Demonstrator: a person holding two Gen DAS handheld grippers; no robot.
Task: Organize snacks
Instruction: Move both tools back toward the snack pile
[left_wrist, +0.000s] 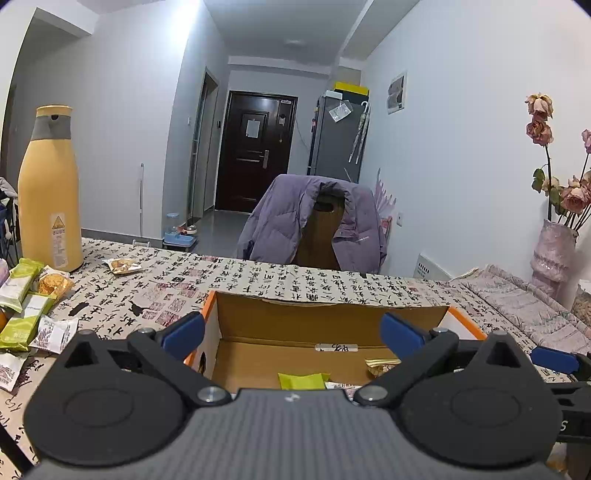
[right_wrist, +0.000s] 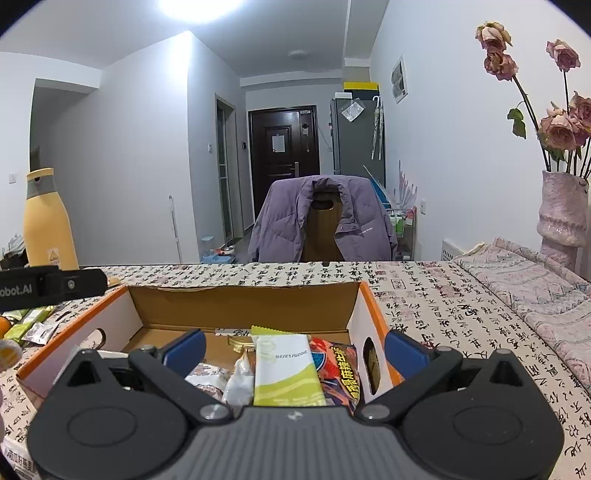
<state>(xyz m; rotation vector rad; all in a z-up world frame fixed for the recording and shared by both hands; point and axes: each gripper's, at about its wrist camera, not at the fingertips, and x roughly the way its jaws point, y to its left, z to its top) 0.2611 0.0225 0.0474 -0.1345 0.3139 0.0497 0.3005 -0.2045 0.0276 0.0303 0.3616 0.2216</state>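
An orange-rimmed cardboard box (left_wrist: 325, 314) (right_wrist: 243, 306) stands on the table straight ahead. Inside it lie a green-and-white snack bar (right_wrist: 286, 365), a red printed packet (right_wrist: 338, 373) and clear-wrapped snacks (right_wrist: 236, 380). My left gripper (left_wrist: 293, 330) is open over the box's near left part, nothing between its blue pads. My right gripper (right_wrist: 295, 349) is open too, low over the packets in the box, with no pad pressing on them. Loose green bars (left_wrist: 20, 299) and other packets (left_wrist: 55, 282) lie on the cloth at the left. A single cookie pack (left_wrist: 122, 266) lies further back.
A tall yellow bottle (left_wrist: 50, 192) stands at the table's far left. A vase of dried roses (right_wrist: 563, 206) stands at the far right beside a folded patterned cloth (right_wrist: 535, 288). A chair draped with a purple jacket (left_wrist: 314, 225) is behind the table.
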